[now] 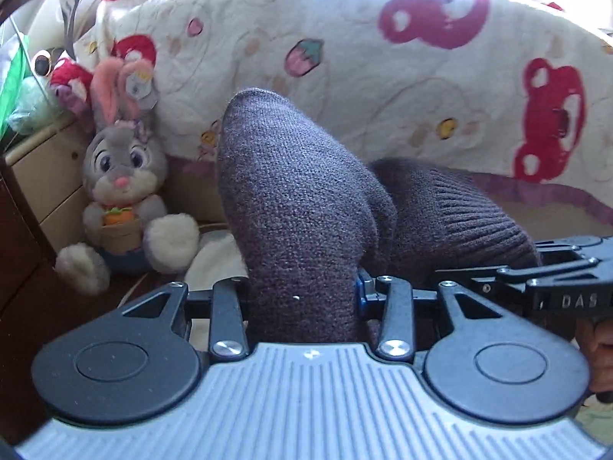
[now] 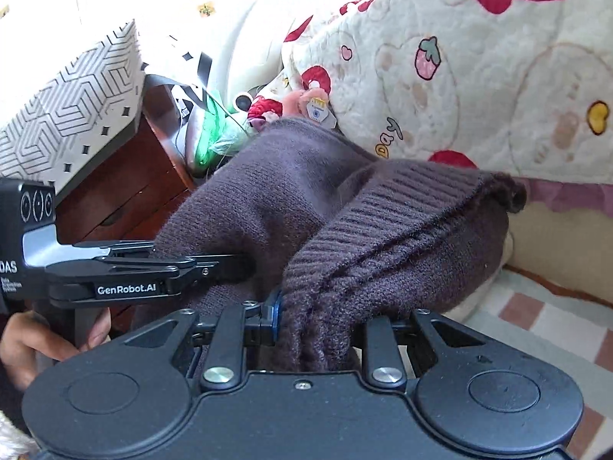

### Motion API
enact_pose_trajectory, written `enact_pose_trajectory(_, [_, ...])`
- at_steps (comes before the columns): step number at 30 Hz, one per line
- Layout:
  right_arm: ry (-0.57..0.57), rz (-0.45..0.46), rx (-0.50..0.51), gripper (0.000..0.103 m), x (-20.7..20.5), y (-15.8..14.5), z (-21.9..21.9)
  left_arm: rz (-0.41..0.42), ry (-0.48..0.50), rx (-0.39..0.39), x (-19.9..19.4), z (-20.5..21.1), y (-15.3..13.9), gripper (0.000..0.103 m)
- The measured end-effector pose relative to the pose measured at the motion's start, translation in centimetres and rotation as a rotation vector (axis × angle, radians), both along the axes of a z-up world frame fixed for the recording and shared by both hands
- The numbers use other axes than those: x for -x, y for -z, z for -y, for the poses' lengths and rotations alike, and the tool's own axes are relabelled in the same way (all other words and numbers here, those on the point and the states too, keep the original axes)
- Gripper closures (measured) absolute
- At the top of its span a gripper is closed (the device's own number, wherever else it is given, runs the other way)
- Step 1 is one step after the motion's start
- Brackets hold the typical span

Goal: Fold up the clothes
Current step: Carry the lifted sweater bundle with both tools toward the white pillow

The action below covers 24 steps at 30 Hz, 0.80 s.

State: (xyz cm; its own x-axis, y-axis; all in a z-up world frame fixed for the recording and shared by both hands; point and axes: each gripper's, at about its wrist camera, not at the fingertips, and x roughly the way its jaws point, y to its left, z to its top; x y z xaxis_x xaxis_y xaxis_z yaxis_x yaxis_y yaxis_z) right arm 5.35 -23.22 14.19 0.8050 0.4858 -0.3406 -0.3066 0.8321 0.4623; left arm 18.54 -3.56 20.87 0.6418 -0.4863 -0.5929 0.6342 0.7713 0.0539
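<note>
The sweater (image 1: 299, 207) bunches between the jaws of my left gripper (image 1: 302, 299) and my right gripper (image 2: 314, 329), held just beside each other. Behind it hangs the quilt (image 1: 383, 76). Left of the sweater, below the quilt's edge, the plush rabbit (image 1: 122, 176) sits on the floor against a cabinet (image 1: 42, 176).

A dark purplish-brown knitted sweater (image 1: 299, 207) with a ribbed hem band (image 2: 387, 230) hangs bunched and lifted off the surface, its plain-knit body bulging upward in thick folds, the ribbed edge draping to one side before a patterned quilt.
</note>
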Motion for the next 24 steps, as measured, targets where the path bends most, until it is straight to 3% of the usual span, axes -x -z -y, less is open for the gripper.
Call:
enact_pose_trajectory(5, [0.018,0.046,-0.02,0.077,-4.7,1.3,0.0,0.036,-0.05,-0.086,-5.2,1.9,0.5,0.065])
enact_pose_trajectory(8, [0.064,0.039,-0.119,0.077,-8.7,3.0,0.7,0.042,-0.11,-0.153,-9.5,4.0,1.5,0.064])
enact_pose_trajectory(10, [0.101,0.021,-0.126,0.077,-11.6,5.0,0.4,-0.001,-0.133,-0.187,-13.5,5.7,3.5,0.064])
enact_pose_trajectory(13, [0.155,-0.094,-0.18,0.077,-15.4,9.0,-0.2,-0.052,-0.14,-0.235,-18.5,7.7,8.3,0.065])
enact_pose_trajectory(17, [0.187,-0.163,-0.226,0.077,-19.0,13.0,-1.4,-0.082,-0.135,-0.343,-22.3,9.8,13.6,0.065])
enact_pose_trajectory(19, [0.196,-0.189,-0.265,0.07,-20.7,15.4,-0.5,-0.097,-0.137,-0.406,-24.0,10.3,15.8,0.06])
enact_pose_trajectory(21, [0.24,-0.21,-0.288,0.064,-20.7,17.6,0.6,-0.136,-0.159,-0.439,-25.5,9.6,17.7,0.048])
enact_pose_trajectory(24, [0.15,-0.162,-0.411,0.05,-18.0,20.1,2.3,-0.152,-0.18,-0.408,-26.4,8.2,19.3,0.036])
